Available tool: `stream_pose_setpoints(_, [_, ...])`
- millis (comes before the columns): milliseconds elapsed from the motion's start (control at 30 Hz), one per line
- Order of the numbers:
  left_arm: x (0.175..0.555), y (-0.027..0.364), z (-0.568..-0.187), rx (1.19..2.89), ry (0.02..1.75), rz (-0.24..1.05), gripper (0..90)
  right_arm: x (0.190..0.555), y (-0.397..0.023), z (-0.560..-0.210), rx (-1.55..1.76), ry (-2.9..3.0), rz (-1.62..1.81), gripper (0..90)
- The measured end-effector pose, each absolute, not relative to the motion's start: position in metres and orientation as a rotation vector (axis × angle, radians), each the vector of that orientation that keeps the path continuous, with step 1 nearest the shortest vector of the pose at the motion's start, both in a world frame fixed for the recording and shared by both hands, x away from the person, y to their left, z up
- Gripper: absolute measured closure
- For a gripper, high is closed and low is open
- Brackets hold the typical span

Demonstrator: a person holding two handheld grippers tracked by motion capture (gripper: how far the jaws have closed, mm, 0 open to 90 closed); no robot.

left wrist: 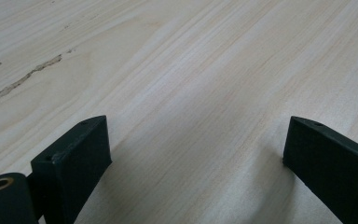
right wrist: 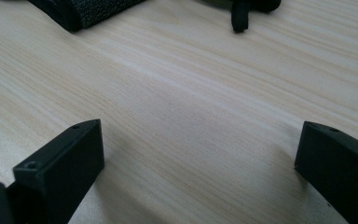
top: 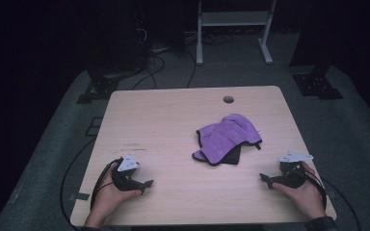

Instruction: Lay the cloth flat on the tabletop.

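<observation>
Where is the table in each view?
High view: the table is in the centre, under the cloth.
Left gripper view: it lies beyond the open left tool.
Right gripper view: it lies beyond the open right tool.
Shared landmark: its pale wood grain.

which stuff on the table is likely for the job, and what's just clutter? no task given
Likely job (a guess):
- purple cloth, crumpled on a black piece
- left gripper, right gripper, both open, on the table

Lying about:
- white frame on the floor
- floor cables
- table hole
</observation>
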State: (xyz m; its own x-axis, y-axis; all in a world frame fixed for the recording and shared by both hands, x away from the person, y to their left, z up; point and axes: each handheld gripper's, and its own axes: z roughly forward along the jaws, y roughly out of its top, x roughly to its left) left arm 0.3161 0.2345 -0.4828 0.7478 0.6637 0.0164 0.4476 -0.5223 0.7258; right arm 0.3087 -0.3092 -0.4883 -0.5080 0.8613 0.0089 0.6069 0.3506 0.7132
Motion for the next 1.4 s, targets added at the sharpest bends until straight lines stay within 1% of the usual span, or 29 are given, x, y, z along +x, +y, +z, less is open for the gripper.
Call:
stream_pose_setpoints(167, [0.316, 0.233, -0.483, 2.206, 0.833, 0.377, 6.2, 0.309, -0.309, -0.488, 1.292, 2.249, 0.95, 0.6])
stream_pose_setpoints(200, [0.316, 0.233, -0.483, 2.207, 0.833, 0.377, 6.0, 0.308, -0.31, -0.488, 1.303, 2.237, 0.958, 5.3])
stream_pose_setpoints(233, [0.316, 0.233, -0.483, 2.207, 0.833, 0.377, 5.7, 0.308, -0.31, -0.488, 1.303, 2.237, 0.958, 5.3])
stream_pose_setpoints(267, [0.316, 0.233, -0.483, 2.209, 0.83, 0.377, 5.7, 0.308, -0.311, -0.488, 1.296, 2.23, 0.965, 8.7])
stream_pose_setpoints(300, [0.316, 0.232, -0.483, 2.213, 0.829, 0.374, 4.4, 0.306, -0.312, -0.487, 1.292, 2.211, 0.988, 18.1])
stream_pose_setpoints(333, [0.316, 0.232, -0.483, 2.213, 0.829, 0.374, 4.3, 0.305, -0.313, -0.486, 1.298, 2.207, 0.992, 20.1])
stream_pose_setpoints(433, [0.316, 0.232, -0.483, 2.216, 0.846, 0.377, 1.8, 0.305, -0.315, -0.485, 1.286, 2.211, 1.004, 31.4])
stream_pose_setpoints(500, [0.316, 0.232, -0.484, 2.216, 0.867, 0.387, 0.8, 0.306, -0.315, -0.483, 1.295, 2.228, 1.004, 36.0])
stream_pose_setpoints(800, [0.316, 0.233, -0.484, 2.215, 0.873, 0.385, 0.0, 0.313, -0.313, -0.472, 1.244, 2.211, 1.08, 41.5])
stream_pose_setpoints(1100, [0.316, 0.233, -0.484, 2.215, 0.871, 0.384, 0.0, 0.326, -0.304, -0.456, 1.209, 2.205, 1.158, 42.3])
stream_pose_setpoints(1400, [0.317, 0.233, -0.484, 2.219, 0.872, 0.383, 0.0, 0.342, -0.286, -0.44, 1.164, 2.196, 1.217, 44.0])
